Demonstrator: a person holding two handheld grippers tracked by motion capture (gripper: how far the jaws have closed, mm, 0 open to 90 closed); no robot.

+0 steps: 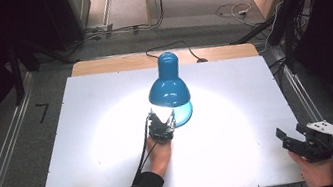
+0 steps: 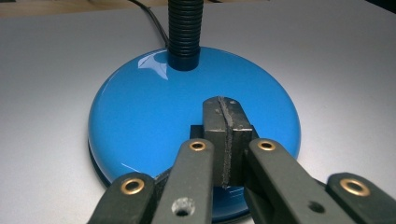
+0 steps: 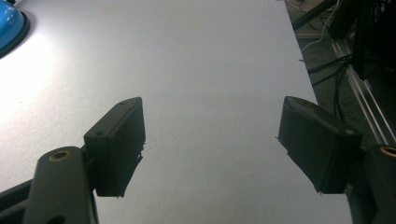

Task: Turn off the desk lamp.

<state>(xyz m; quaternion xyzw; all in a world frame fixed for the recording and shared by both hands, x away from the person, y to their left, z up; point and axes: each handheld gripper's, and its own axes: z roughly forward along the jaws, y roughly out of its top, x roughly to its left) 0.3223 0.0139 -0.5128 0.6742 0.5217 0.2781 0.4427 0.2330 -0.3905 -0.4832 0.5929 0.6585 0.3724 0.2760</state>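
Meanwhile my left gripper [image 2: 226, 140], clenched empty, pressed the glossy blue round lamp base [image 2: 149, 121]; slipping sideways risked shoving it along the white worktop [image 1: 87, 151].

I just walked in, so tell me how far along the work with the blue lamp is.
The lamp is already lit, casting a bright pool on the table. In hand: the left hand-held gripper, jaws shut and empty, sits over the lamp's base; contact is unclear. The right hand-held gripper waits open at the table's edge. What's left, probably, is drawing the left one back.
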